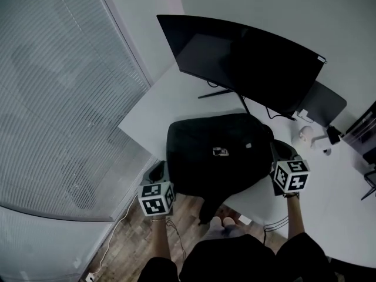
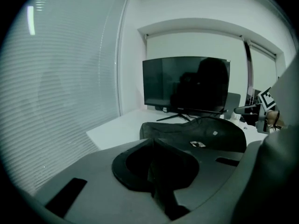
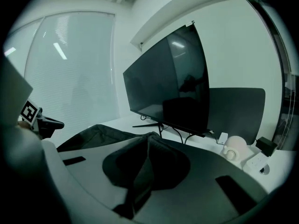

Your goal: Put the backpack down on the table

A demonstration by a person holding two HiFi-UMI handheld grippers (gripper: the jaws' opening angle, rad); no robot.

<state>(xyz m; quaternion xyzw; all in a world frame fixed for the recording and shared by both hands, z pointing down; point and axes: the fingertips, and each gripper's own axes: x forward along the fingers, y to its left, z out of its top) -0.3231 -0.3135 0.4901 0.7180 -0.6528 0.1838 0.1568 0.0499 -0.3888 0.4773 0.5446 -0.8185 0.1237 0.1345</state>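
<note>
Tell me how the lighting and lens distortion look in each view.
Head view: dim, cool-toned; the slatted window blind bows, and the black fabric backpack is a near-featureless dark mass on the white table. Left gripper view: black fisheye corners, low contrast. Right gripper view: bright glare patches sit on the wide black monitor, whose edges curve.

The backpack [image 1: 220,151] lies on the bench [image 1: 170,96] at mid-frame in the head view, by the bench's near edge. The monitor [image 1: 247,60] stands behind it, toward the top. Window blinds [image 1: 59,98] fill the left. A small round device [image 1: 305,134] sits on the bench right of the backpack. The left gripper [image 1: 158,174] is at the backpack's lower left and the right gripper [image 1: 282,153] at its right side. The floor [image 1: 132,248] lies below.
</note>
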